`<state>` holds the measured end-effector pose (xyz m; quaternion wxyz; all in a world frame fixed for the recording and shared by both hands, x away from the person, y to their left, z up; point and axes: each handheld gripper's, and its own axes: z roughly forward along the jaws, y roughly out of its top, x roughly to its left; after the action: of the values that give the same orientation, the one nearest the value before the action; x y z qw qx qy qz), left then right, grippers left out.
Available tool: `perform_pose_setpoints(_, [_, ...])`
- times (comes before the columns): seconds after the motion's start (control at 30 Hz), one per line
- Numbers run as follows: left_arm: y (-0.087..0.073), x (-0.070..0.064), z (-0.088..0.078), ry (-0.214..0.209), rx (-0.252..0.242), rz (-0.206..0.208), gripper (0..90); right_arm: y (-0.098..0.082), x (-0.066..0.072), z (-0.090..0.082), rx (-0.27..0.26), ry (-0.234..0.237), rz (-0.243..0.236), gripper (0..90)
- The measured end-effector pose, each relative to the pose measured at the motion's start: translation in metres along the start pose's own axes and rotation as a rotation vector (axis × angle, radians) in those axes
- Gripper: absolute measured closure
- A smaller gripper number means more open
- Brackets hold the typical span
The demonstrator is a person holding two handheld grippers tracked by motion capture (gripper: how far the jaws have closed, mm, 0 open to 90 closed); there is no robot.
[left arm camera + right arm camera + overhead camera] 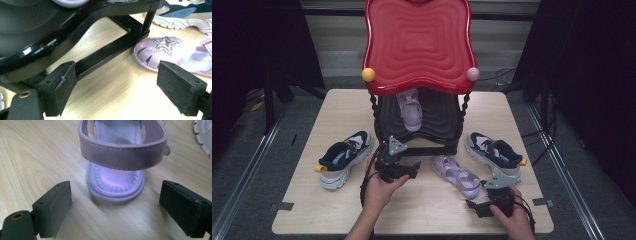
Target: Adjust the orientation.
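Two grippers wait low over the wooden table (437, 210), both with jaws wide apart and holding nothing. The right gripper (473, 204) looks at the heel of the purple sandal (457, 175), which lies at its 12 o'clock, probably to take it. The left gripper (416, 167) points toward the sandal's toe. Farther, a black-and-red shoe rack (419, 50) holds another sandal (410, 111), with sneakers (344, 157) on both sides; the room behind is dark.

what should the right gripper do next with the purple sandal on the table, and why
Probably ease forward and close on the heel. The right gripper is open, the purple sandal lies just ahead with its heel between the jaw lines, untouched; its mate already sits on the rack.
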<state>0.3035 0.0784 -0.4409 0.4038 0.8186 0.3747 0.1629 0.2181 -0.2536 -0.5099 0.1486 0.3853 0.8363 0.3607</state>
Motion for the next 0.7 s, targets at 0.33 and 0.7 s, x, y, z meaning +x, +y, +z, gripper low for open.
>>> perform_pose_setpoints(0.33, [-0.018,0.005,0.002,-0.024,0.033,0.01,15.6,0.0,0.0,0.0,0.001,0.0,0.002,10.3])
perform_pose_setpoints(0.7, [-0.04,0.01,0.004,-0.051,0.062,0.024,15.8,0.0,0.0,0.0,-0.002,0.0,-0.002,10.3])
